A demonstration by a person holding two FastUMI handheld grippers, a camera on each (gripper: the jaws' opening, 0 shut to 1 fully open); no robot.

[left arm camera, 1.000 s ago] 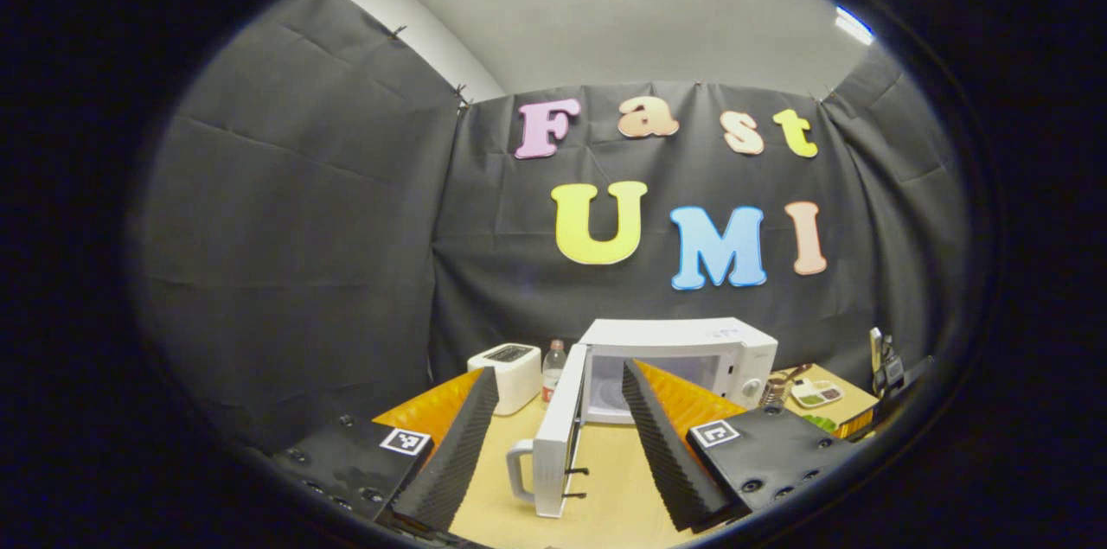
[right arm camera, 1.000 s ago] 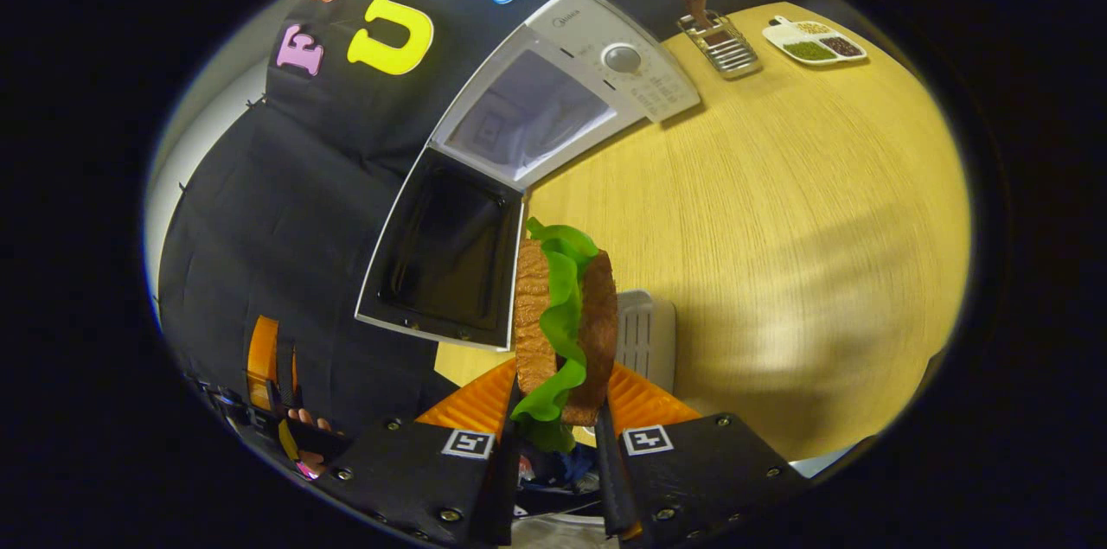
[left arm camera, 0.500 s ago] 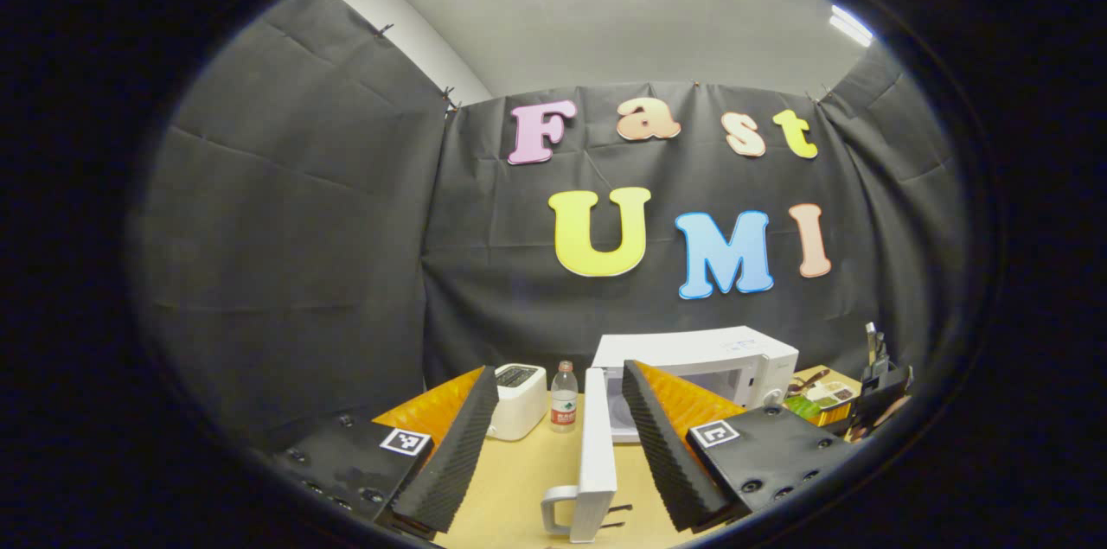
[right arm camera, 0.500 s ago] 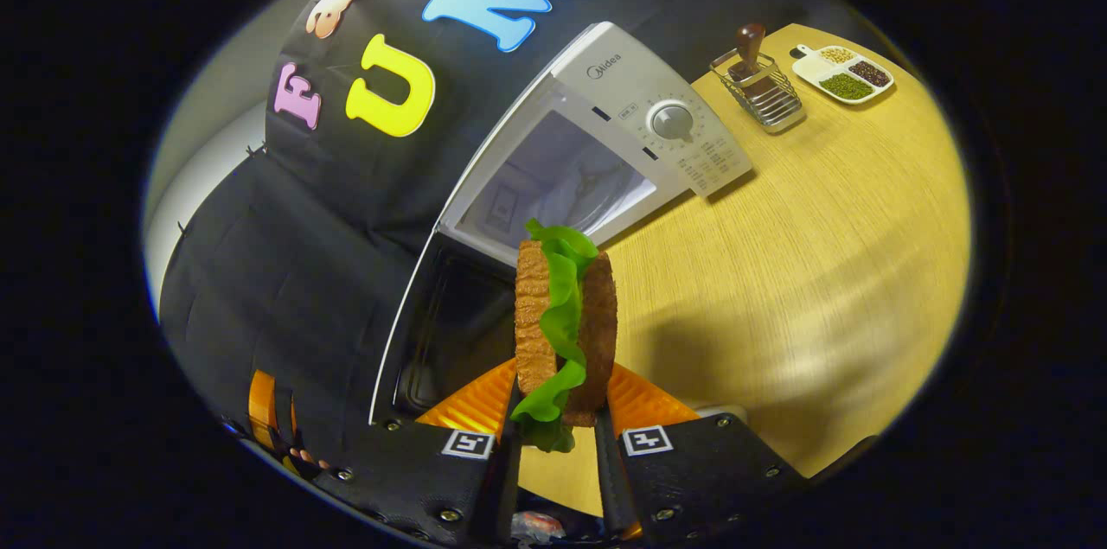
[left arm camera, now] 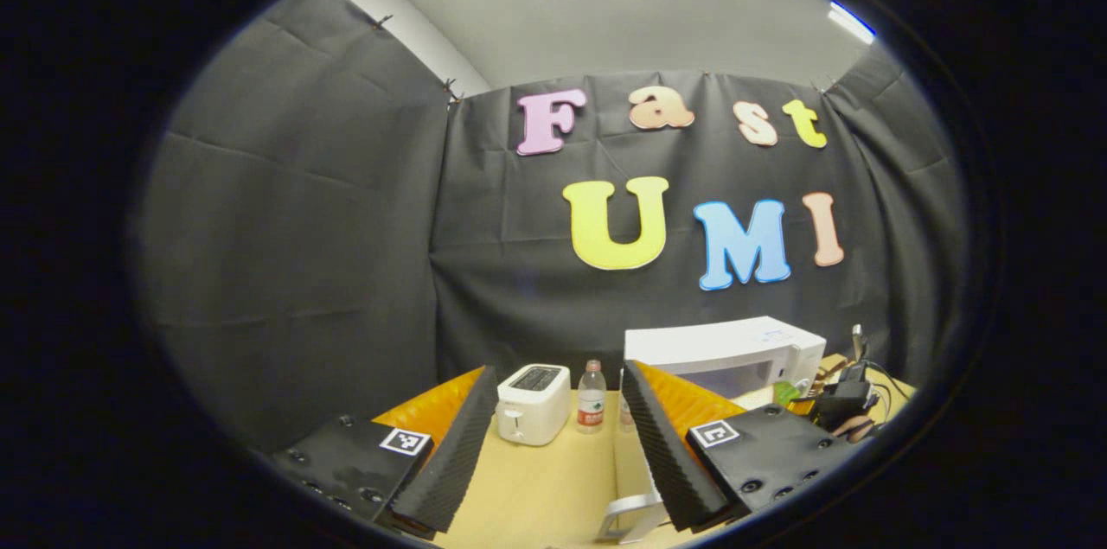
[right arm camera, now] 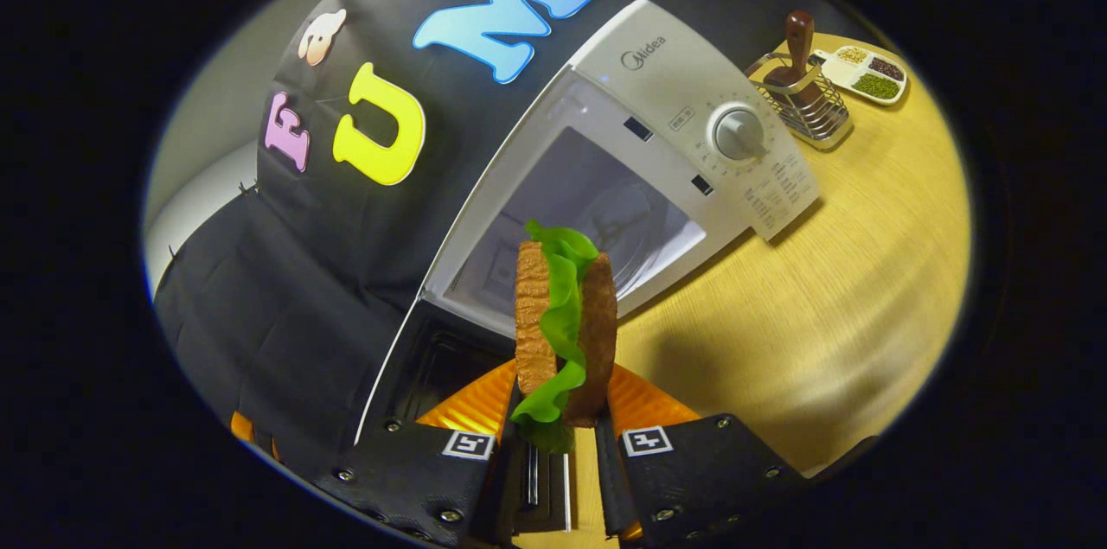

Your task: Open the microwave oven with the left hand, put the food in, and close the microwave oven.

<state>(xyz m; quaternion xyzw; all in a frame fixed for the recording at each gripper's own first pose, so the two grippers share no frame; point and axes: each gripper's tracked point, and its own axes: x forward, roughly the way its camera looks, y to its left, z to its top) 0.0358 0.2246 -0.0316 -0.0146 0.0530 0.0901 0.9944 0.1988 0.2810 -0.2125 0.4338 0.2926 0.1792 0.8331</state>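
Sandwich [right arm camera: 564, 326] pinched upright in right gripper [right arm camera: 558, 445] fingers, open microwave [right arm camera: 605, 212] hole straight ahead, close. Left gripper [left arm camera: 560, 445] fingers wide, empty, farther back.

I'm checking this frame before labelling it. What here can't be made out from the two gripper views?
- Microwave door: left gripper view, mostly behind that gripper's finger and cut by the edge; only its handle shows.
- Oven cavity: right gripper view, the held sandwich covers its middle.
- Dial markings: right gripper view, too small.
- Divided tray's contents: right gripper view, too small to identify.
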